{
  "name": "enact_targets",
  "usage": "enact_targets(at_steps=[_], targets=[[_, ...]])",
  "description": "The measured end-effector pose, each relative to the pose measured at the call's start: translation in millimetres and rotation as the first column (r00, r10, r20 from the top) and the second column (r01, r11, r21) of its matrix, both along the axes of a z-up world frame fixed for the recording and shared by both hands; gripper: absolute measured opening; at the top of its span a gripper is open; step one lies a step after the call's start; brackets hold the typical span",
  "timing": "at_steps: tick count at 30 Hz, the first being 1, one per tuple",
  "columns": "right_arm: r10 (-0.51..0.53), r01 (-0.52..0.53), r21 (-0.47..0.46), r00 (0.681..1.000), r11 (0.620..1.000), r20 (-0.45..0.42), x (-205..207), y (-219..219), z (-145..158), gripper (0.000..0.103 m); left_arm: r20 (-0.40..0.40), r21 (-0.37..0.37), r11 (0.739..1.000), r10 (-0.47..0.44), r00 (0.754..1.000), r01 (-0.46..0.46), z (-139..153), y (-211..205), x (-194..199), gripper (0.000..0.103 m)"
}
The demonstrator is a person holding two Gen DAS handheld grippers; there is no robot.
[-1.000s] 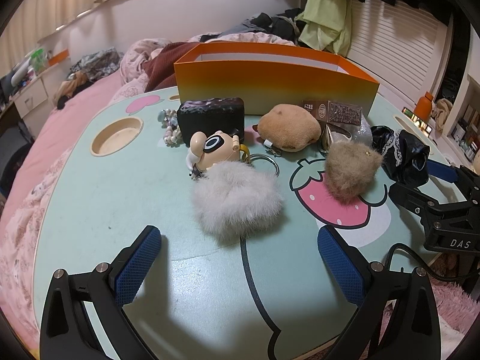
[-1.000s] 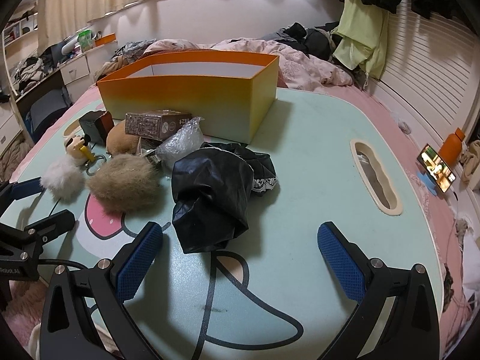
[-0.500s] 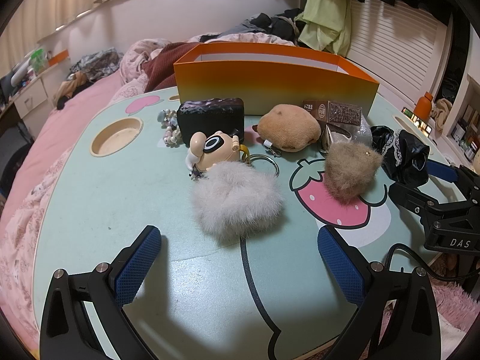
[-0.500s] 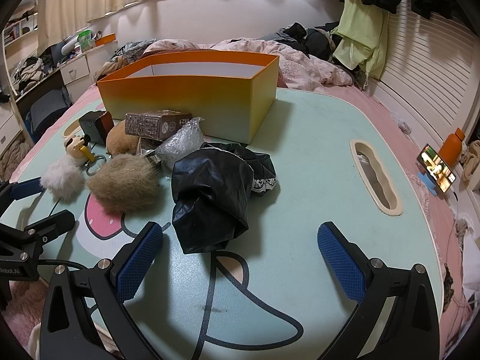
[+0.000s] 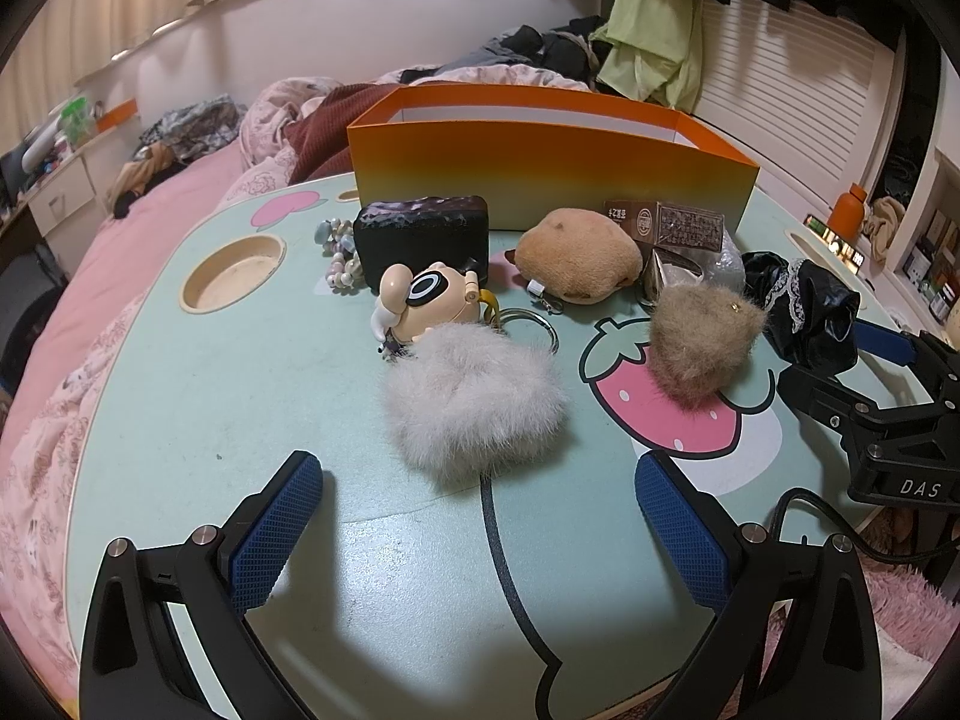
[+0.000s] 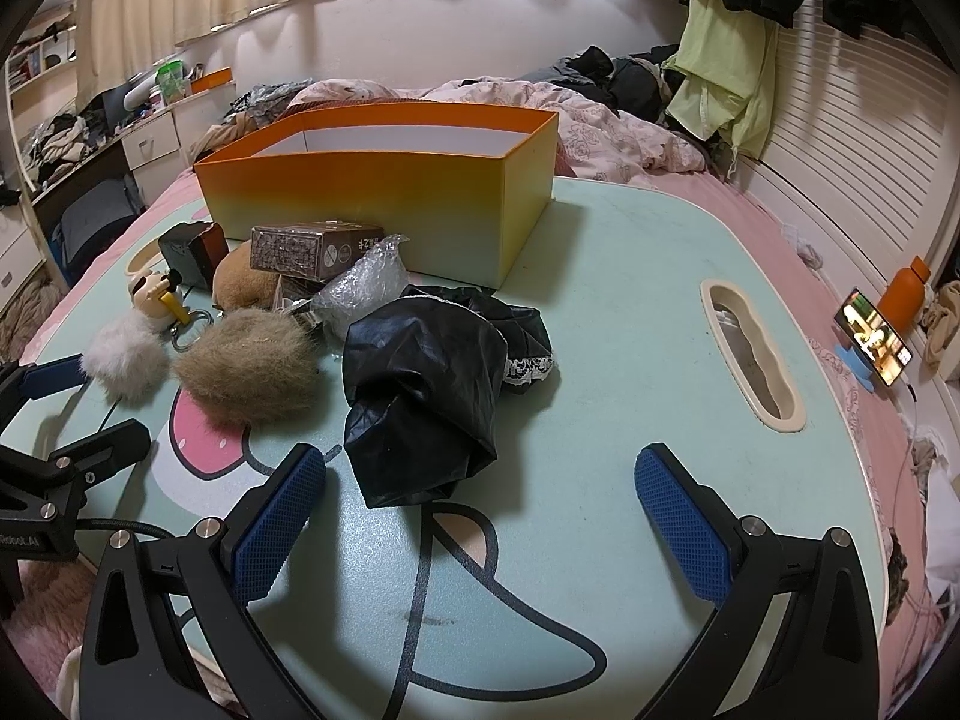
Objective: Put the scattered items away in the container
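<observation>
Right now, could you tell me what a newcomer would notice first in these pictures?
Probably the orange box, open-topped at the far side of the mint cartoon table. Next, the clutter before it: a white fur pompom, a brown one on the strawberry print, and a crumpled black garment nearest the open right gripper.

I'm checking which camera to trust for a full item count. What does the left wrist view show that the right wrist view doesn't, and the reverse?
Only the left wrist view shows the bead bracelets beside the black pouch, the pouch's broad face, and the round cup recess.

Only the right wrist view shows the orange box's white inner walls (its floor stays hidden), the long slot in the table, and the phone.

Both show the white pom-pom, brown pom-pom, tan plush, cartoon figure keychain, brown carton, black lace-trimmed bag, and both open grippers, left and right.
</observation>
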State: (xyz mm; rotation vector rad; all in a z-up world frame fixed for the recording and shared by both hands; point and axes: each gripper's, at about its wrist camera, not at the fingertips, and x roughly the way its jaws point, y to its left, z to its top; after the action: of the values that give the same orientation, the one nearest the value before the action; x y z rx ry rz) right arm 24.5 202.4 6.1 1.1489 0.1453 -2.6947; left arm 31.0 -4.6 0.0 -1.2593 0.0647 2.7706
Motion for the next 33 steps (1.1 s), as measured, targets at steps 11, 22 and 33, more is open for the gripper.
enact_targets(at_steps=[11,22,33], targets=[[0.000,0.000,-0.001,1.000,1.000,0.000,-0.5,0.8,0.2,0.103,-0.001,0.000,1.000,-0.001,1.000,0.001,0.1,0.3,-0.6,0.103],[0.002,-0.002,-0.002,1.000,1.000,-0.001,-0.2,0.7,0.3,0.103,0.001,-0.001,1.000,0.000,1.000,0.000,0.4,1.8,-1.2,0.103],[0.002,-0.002,-0.001,1.000,1.000,-0.001,0.2,0.9,0.2,0.103,-0.001,0.000,1.000,-0.002,1.000,0.002,-0.1,0.1,-1.0,0.103]])
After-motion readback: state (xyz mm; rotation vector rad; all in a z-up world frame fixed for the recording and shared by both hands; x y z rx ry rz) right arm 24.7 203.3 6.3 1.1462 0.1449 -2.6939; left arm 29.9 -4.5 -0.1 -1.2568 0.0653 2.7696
